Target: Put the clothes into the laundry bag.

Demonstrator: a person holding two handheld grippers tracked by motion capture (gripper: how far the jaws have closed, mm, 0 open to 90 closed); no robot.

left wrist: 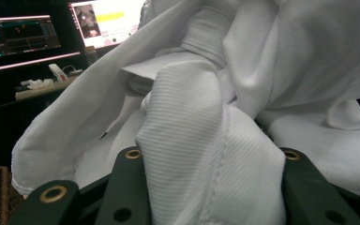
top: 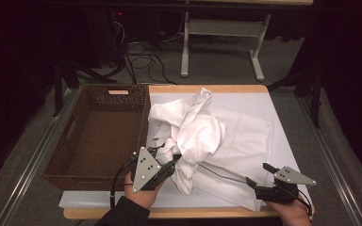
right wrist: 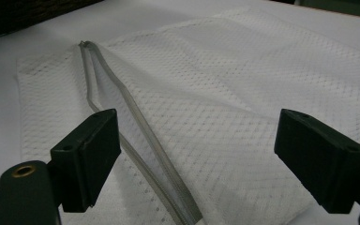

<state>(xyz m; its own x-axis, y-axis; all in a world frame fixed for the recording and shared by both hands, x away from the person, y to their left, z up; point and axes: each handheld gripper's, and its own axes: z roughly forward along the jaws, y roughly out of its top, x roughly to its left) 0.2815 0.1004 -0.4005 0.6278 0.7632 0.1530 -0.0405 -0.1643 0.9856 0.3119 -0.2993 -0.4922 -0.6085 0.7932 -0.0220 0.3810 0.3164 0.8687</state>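
1. here, in the high view, the left gripper is clenched on a crumpled white shirt, which is lifted and bunches up ahead of its jaws, with a tail hanging just below them. a brown wicker basket stands close on that gripper's outer side. the right gripper hovers with jaws spread, empty, at the near corner of a white mesh laundry bag lying flat on the white table cover.
2. in the left gripper view, a ribbed fold of the shirt is pinched between the jaws and rises in front of them; the rest drapes to either side.
3. in the right gripper view, the laundry bag lies straight ahead under the parted jaws, and its grey zipper gapes open, running away from the left jaw.
4. risks, as i judge them: the pinch holds one fold only, so the shirt may slip out or trail; if the right gripper grabs both mesh layers, the mouth closes; loose cloth may catch on the zipper.
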